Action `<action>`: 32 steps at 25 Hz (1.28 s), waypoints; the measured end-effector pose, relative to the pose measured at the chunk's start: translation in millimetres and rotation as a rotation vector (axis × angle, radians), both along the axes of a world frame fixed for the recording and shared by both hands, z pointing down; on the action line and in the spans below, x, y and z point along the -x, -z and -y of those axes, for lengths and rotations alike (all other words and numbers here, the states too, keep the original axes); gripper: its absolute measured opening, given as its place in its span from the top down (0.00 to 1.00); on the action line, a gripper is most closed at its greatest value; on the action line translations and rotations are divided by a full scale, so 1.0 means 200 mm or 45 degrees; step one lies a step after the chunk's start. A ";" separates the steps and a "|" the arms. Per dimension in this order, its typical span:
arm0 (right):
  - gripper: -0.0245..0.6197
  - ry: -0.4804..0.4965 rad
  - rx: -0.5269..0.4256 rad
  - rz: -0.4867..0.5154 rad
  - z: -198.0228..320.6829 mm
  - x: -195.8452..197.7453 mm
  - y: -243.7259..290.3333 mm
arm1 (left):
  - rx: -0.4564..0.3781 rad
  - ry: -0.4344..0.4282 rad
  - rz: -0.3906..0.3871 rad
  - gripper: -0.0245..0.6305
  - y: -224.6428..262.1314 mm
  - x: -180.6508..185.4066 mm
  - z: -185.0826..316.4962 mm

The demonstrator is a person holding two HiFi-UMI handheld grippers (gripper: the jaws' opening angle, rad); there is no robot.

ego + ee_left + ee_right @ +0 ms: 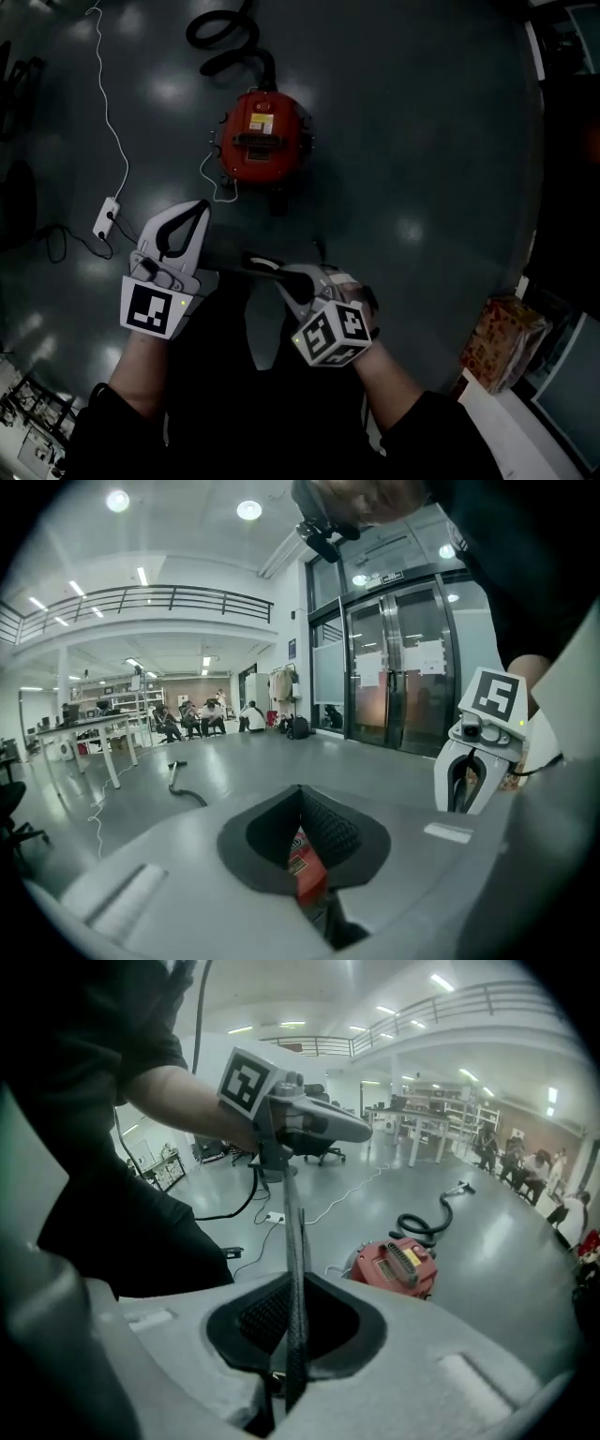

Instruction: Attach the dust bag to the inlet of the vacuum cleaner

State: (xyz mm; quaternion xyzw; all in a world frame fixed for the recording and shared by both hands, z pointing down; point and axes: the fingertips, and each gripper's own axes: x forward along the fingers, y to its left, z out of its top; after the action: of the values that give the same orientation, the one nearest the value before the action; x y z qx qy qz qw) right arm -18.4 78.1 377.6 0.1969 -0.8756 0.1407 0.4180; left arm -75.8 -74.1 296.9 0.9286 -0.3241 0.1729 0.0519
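Dark cloth, thin as a blade from this angle: that's the dust bag (pixel 293 1241), pinched in the right gripper (pixel 292 1330), whose jaws stand at a narrow gap with both pads pressed on the sheet; from there the bag runs away from the jaws toward the left gripper (pixel 305 850). The left one's jaws are closed right together; a red printed patch shows in the slit, and I can't say whether that's something nipped there or the machine beyond; whether this gripper has any hold on the bag, I can't tell either. The red vacuum cleaner (pixel 262 141) sits well ahead on the grey floor (pixel 422 141), black hose (pixel 225 37) curling off its far side, white power strip (pixel 106 217) away to the left; the inlet itself isn't visible from here.

On handling: this looks light and limp, a bag that'll fold and sag wherever it isn't held, not fragile but awkward; a single pinch on the cloth probably won't steer it. The sensible hold, I'd judge, is at the stiffer rim of its mouth, one gripper on each side, so the opening is spread and can be pushed square onto the inlet; loose cloth could slip or bunch.
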 end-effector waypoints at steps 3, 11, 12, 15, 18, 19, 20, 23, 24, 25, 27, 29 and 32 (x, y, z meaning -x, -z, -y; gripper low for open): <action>0.92 0.014 0.026 0.017 0.01 -0.04 -0.19 | 0.006 -0.049 0.043 0.96 -0.24 -0.05 0.00; 0.92 0.049 0.086 0.053 0.00 -0.07 -0.63 | -0.033 -0.146 0.085 0.83 -0.69 -0.11 0.18; 0.92 0.068 0.089 0.068 -0.01 -0.06 -0.67 | -0.047 -0.173 0.097 0.81 -0.73 -0.12 0.20; 0.92 0.126 0.091 0.123 -0.03 -0.03 -0.78 | -0.116 -0.255 0.122 0.75 -0.83 -0.13 0.28; 0.92 0.153 0.091 0.168 -0.01 -0.02 -0.86 | -0.180 -0.309 0.121 0.69 -0.93 -0.16 0.36; 0.92 0.156 0.090 0.178 0.00 -0.02 -0.89 | -0.192 -0.312 0.112 0.69 -0.96 -0.17 0.38; 0.92 0.159 0.088 0.186 0.01 -0.02 -0.91 | -0.205 -0.314 0.099 0.68 -0.99 -0.18 0.40; 0.92 0.184 0.079 0.200 0.02 -0.02 -0.99 | -0.260 -0.358 0.057 0.63 -1.07 -0.22 0.44; 0.92 0.198 0.077 0.201 0.03 -0.03 -1.01 | -0.280 -0.391 0.055 0.61 -1.10 -0.24 0.45; 0.92 0.209 0.076 0.201 0.03 -0.03 -1.04 | -0.299 -0.429 0.058 0.60 -1.13 -0.25 0.46; 0.92 0.227 0.080 0.197 0.04 -0.04 -1.08 | -0.333 -0.513 0.077 0.57 -1.17 -0.28 0.47; 0.92 0.243 0.085 0.188 0.04 -0.06 -1.13 | -0.370 -0.601 0.101 0.56 -1.21 -0.31 0.48; 0.92 0.254 0.081 0.158 0.07 -0.08 -1.18 | -0.397 -0.730 0.113 0.55 -1.25 -0.34 0.47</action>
State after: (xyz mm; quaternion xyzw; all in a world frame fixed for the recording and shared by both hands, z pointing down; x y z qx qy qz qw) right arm -1.5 64.0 614.3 0.0865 -0.9102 0.1381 0.3809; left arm -8.5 -167.8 547.0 0.9704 -0.0739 0.1691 -0.1559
